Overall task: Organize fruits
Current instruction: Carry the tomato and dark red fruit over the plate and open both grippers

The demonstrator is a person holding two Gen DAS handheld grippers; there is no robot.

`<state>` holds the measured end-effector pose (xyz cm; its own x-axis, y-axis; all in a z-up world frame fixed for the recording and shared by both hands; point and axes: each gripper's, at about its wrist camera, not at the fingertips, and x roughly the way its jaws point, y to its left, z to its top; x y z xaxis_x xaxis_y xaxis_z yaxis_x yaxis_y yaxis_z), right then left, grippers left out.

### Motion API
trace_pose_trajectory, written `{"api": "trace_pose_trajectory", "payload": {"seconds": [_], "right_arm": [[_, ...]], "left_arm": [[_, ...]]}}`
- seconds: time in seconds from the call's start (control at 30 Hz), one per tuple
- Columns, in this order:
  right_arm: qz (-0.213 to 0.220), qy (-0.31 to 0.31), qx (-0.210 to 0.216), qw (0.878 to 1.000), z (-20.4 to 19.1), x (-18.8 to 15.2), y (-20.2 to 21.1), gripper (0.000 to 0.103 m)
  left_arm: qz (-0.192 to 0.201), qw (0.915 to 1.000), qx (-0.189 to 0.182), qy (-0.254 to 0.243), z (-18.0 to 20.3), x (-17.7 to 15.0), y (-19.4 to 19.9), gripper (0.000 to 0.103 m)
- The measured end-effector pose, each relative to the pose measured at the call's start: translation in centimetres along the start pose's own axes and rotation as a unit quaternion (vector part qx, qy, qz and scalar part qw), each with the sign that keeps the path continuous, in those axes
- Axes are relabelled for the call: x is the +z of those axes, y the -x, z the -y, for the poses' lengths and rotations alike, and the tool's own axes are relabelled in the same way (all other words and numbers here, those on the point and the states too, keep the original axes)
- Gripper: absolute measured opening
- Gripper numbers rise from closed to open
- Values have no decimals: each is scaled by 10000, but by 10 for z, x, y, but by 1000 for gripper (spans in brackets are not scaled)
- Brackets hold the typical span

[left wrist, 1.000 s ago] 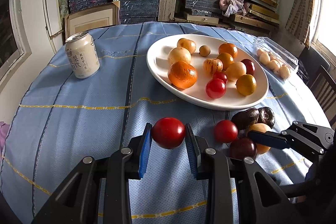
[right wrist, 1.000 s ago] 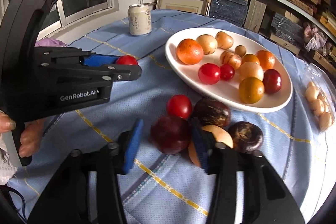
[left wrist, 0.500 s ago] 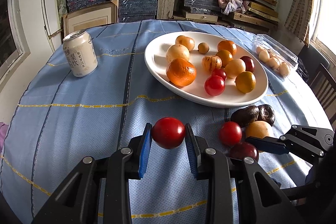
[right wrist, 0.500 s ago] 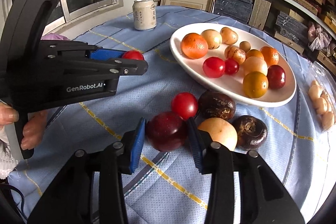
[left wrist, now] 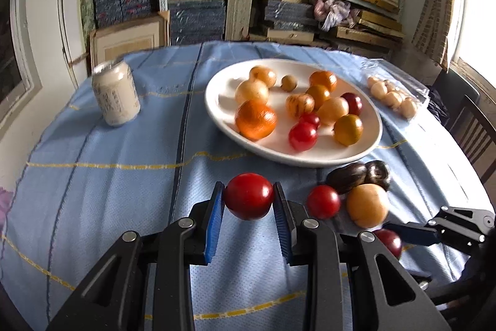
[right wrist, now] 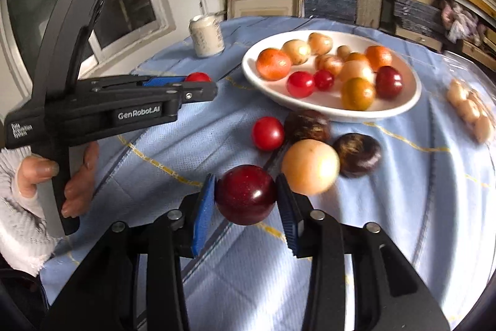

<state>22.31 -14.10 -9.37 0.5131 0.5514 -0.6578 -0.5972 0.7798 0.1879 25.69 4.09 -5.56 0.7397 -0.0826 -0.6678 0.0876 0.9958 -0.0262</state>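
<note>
My left gripper [left wrist: 249,200] is shut on a red tomato [left wrist: 249,196] and holds it above the blue tablecloth, short of the white plate [left wrist: 217,101]. My right gripper [right wrist: 245,197] is shut on a dark red plum [right wrist: 245,194], lifted clear of the cloth. The plate [right wrist: 310,104] holds several fruits. On the cloth by the plate lie a small red tomato [right wrist: 267,133], a pale yellow fruit [right wrist: 310,166] and two dark brown fruits [right wrist: 356,154]. The left gripper [right wrist: 198,82] also shows in the right wrist view, with its tomato [right wrist: 197,77].
A white drink can [left wrist: 115,96] stands at the left of the table. A clear packet of small pale fruits [left wrist: 393,98] lies right of the plate. A dark chair [left wrist: 474,132] stands at the right edge. Shelves of boxes fill the back wall.
My right gripper has closed on the dark red plum and lifted it off the cloth, away from the other loose fruits. My left gripper still holds its tomato, almost unmoved.
</note>
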Motion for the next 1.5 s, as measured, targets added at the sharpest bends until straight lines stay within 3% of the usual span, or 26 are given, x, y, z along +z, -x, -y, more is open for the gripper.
{"api": "trace_pose_trajectory", "payload": {"seconds": [0.2,0.27,0.47,0.6,0.73,0.87,1.23,1.5], "right_arm": [[358,-296,-99,9989,15,-5,44,38],[530,-290,-188,9980,21,7,64,38],[1497,-15,-498,9875,27,80,137,38],[1846,39,-443,9818,30,115,154,38],[1694,-32,-288,9851,41,130,124,38],[1424,-178,-263,9893,56,140,77,38],[344,-360,-503,9975,106,177,-81,38],[-5,-427,-525,9977,121,179,-130,39]], "left_arm": [[168,9997,-194,57,5,10,25,31],[242,9997,-64,-66,7,17,33,31],[512,9984,118,-195,6,72,56,31],[659,9971,216,-307,13,116,56,31],[496,9978,300,-329,17,146,27,31],[198,9986,388,-294,15,155,-17,31],[-552,9972,498,-18,-11,159,-134,31],[-806,9955,492,80,-24,155,-173,32]]}}
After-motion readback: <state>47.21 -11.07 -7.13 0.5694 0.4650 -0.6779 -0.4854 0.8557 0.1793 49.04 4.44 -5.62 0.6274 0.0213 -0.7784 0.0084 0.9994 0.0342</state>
